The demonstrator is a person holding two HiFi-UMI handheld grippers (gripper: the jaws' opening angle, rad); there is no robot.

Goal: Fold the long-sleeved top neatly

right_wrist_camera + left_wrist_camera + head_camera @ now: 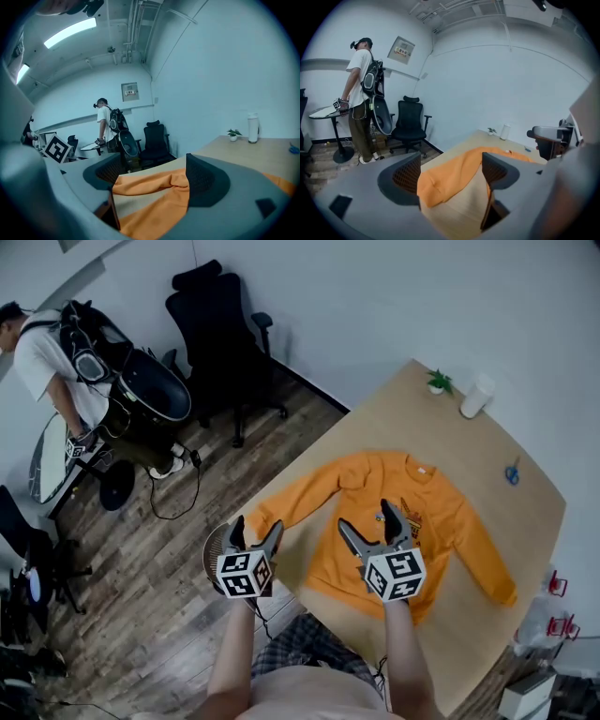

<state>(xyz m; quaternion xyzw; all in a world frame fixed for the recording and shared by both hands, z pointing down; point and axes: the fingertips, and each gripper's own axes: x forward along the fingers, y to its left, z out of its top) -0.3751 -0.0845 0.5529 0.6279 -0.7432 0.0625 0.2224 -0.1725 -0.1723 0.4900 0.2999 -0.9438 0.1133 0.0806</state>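
Observation:
An orange long-sleeved top [394, 512] lies spread front up on the wooden table [530, 521], collar toward the far side and both sleeves angled outward. My left gripper [255, 531] hovers open at the table's near left edge, just over the cuff of the left sleeve [281, 507]. In the left gripper view that sleeve [445, 180] lies below the open left gripper [450, 176], nothing pinched. My right gripper [367, 521] hangs open above the top's lower body. The right gripper view shows orange cloth [154, 190] under the open right gripper [154, 180], apart from the pads.
A small potted plant [437, 382], a white cylinder [477, 396] and blue scissors [512, 472] sit on the table's far side. On the wooden floor to the left are a black office chair [220, 334] and a person with a backpack [42, 357].

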